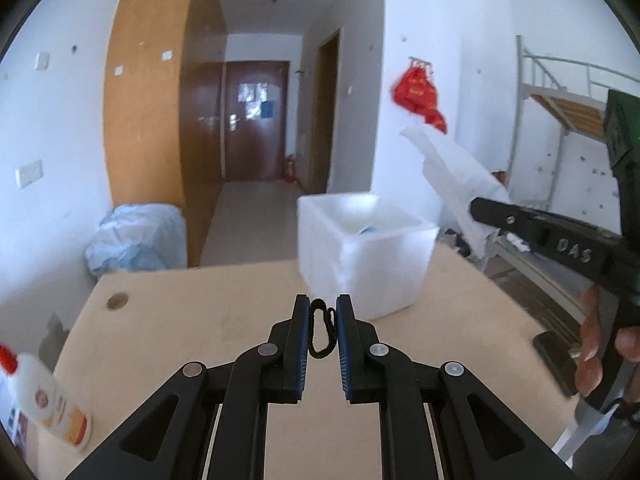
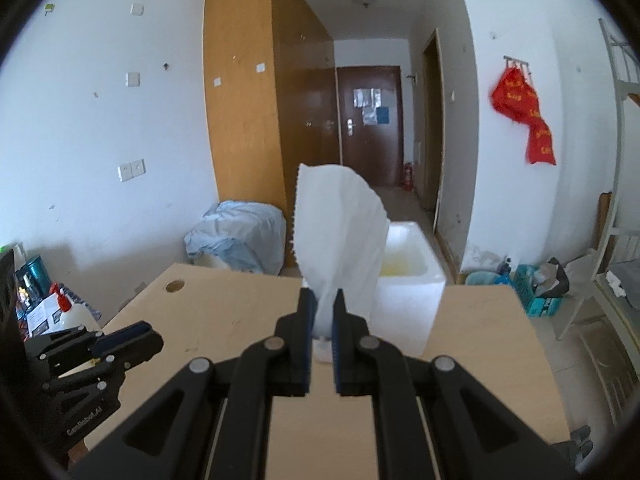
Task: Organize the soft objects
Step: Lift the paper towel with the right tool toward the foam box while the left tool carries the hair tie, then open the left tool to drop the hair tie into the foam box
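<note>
1. Soft, even daylight fills both views; white walls read bright with a bluish cast.
2. Fisheye bending curves the edges, with black vignette corners.
3. The foam box [image 1: 366, 240] and white cloth [image 1: 452, 168] smear with motion blur.
4. Faint shadows lie on the bench [image 1: 192, 312].

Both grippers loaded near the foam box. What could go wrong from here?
1. The right gripper pinches only the bottom edge of the white cloth; it may slip out or drape over the white foam box rim.
2. The left gripper barely grips the thin black hair tie, which could drop onto the table.
</note>
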`<action>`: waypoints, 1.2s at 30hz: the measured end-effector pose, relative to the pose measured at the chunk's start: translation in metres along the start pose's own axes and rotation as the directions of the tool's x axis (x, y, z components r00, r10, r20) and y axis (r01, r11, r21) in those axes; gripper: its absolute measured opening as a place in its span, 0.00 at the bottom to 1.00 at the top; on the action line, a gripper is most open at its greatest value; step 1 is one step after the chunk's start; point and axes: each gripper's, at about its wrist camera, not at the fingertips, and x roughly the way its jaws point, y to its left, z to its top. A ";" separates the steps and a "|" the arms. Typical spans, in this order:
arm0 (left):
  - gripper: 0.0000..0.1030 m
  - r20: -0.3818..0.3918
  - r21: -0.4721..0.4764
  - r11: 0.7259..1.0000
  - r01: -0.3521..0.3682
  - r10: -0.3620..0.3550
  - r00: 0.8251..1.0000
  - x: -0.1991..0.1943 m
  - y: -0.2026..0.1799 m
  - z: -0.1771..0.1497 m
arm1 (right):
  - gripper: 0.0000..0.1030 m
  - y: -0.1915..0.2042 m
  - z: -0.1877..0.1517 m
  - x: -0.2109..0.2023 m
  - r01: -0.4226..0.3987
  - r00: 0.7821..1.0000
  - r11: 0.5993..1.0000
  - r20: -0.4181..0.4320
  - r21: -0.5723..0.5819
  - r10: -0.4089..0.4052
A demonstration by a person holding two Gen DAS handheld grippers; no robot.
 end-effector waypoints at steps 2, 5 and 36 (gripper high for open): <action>0.14 0.021 0.020 1.000 0.003 -0.004 1.000 0.002 -0.008 0.010 | 0.10 -0.006 0.006 0.002 0.013 1.000 1.000 0.006 0.007 -0.013; 0.14 0.048 0.044 0.999 0.016 -0.018 0.999 0.007 -0.019 0.024 | 0.10 -0.015 0.011 0.006 0.030 0.999 0.999 0.014 0.016 -0.031; 0.15 0.072 0.090 0.984 0.152 -0.159 0.985 0.191 -0.044 0.102 | 0.10 -0.066 0.023 0.098 0.066 0.994 0.995 -0.092 0.078 -0.058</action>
